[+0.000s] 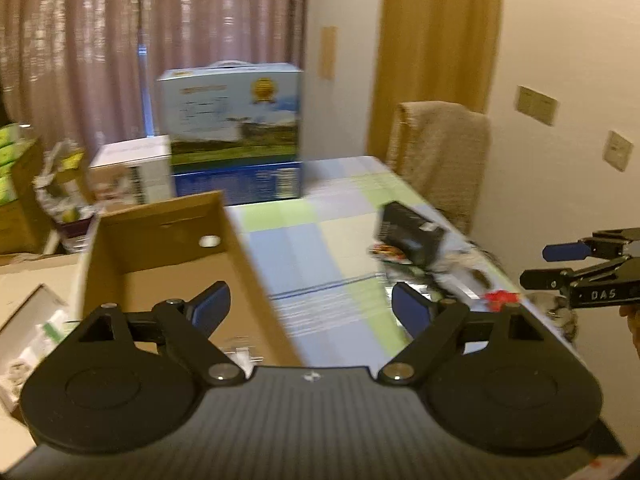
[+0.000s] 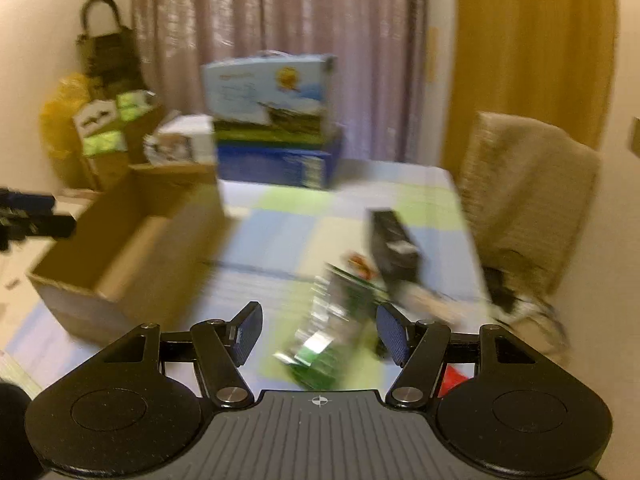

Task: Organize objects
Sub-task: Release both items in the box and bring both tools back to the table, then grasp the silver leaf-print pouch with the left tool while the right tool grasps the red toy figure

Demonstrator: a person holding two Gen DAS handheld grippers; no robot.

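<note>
Both grippers' fingers (image 1: 410, 308) (image 2: 394, 334) spread, empty, above checkered tablecloth (image 1: 304, 248) between cardboard box (image 1: 160, 248) and clutter (image 2: 320, 344).

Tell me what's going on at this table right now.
A person holds a gripper in each hand over a checked tablecloth, sorting loose items. Both the left gripper and the right gripper are open and hold nothing. An open cardboard box stands on the left; a clear item seems to lie inside. A black box and a green packet lie in a blurred pile on the right, with the right gripper facing the packet.
</note>
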